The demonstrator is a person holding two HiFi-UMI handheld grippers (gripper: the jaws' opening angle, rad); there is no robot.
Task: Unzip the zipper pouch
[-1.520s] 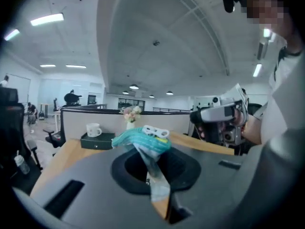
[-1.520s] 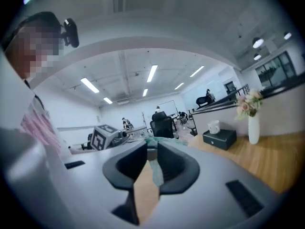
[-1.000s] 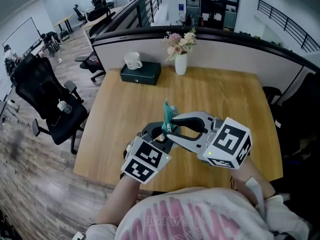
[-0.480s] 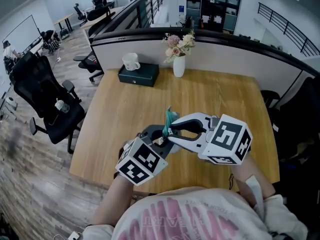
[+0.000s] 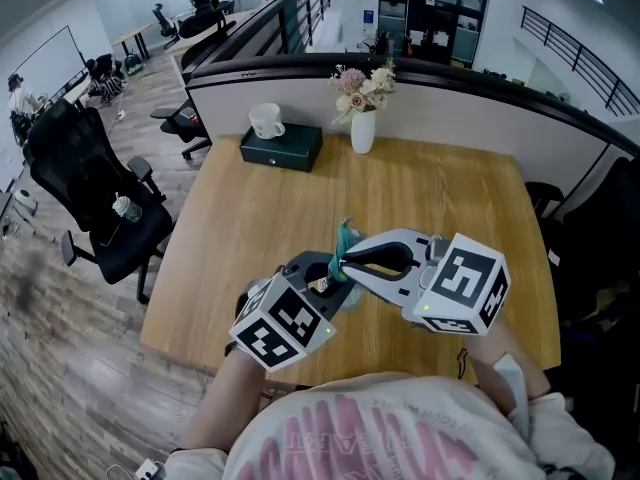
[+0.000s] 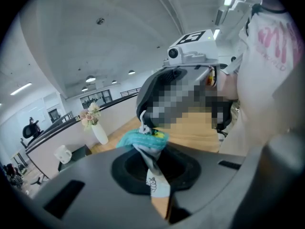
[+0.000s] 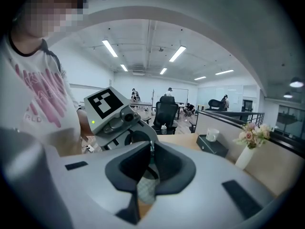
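Note:
A small teal zipper pouch (image 5: pixel 345 238) is held in the air over the front of the wooden table (image 5: pixel 450 188). My left gripper (image 5: pixel 326 274) is shut on its lower part; in the left gripper view a pale fabric strip (image 6: pixel 153 171) runs down between the jaws below the teal cloth (image 6: pixel 142 138). My right gripper (image 5: pixel 346 262) comes in from the right. Its jaws have just been closing and now pinch the pouch's checked fabric (image 7: pixel 146 187). Whether they hold the zipper pull is hidden.
At the table's far edge stand a white vase of flowers (image 5: pixel 362 126) and a dark box (image 5: pixel 282 149) with a white mug (image 5: pixel 266 120) on it. A black office chair (image 5: pixel 92 200) is left of the table, and a dark partition (image 5: pixel 460 83) runs behind it.
The right gripper's jaws have closed in on the pouch. The pouch leans a little more to the right. Both hands have stayed nearly in place.

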